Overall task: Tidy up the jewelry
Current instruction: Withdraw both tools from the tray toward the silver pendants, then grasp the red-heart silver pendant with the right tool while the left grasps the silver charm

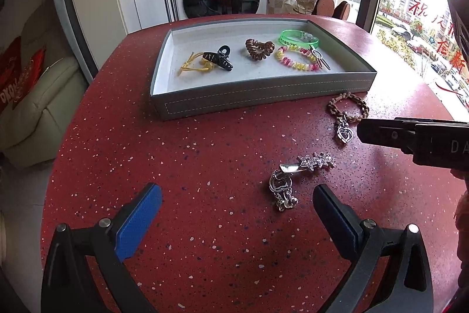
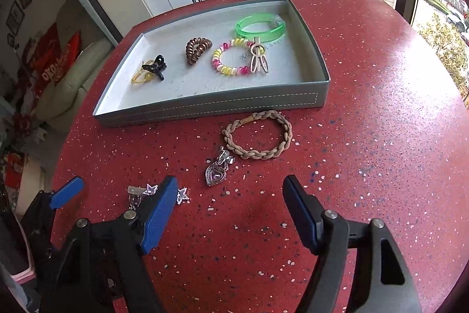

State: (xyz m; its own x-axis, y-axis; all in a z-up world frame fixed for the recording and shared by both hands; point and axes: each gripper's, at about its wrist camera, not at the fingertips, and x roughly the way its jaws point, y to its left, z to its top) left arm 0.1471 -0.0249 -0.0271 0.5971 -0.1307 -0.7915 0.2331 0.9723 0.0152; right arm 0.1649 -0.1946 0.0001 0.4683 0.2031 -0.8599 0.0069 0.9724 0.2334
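Red speckled table [image 1: 205,154] w/ a grey tray [image 1: 252,96] toward the far side. In tray, L to R: yellow hair tie [image 1: 195,65] touching a black claw clip [image 1: 218,58], brown spiral hair tie [image 1: 259,49], pink-yellow spiral hair tie [image 1: 296,60] w/ a pale hair clip [image 2: 258,56] lying across it, green wristband [image 1: 299,37] at the back.

Still out on the table, just in front of tray: braided beige hair tie [image 2: 258,135], w/ a silver heart pendant [image 2: 215,173] just beside it. Nearer: star rhinestone clip [image 1: 315,162] touching a silver heart charm [image 1: 281,189].

Left gripper [image 1: 237,201]: jaws apart, nothing btwn pads, charm just inside the right-hand finger. Right gripper [image 2: 230,204]: jaws apart, empty, above bare table near the pendant.
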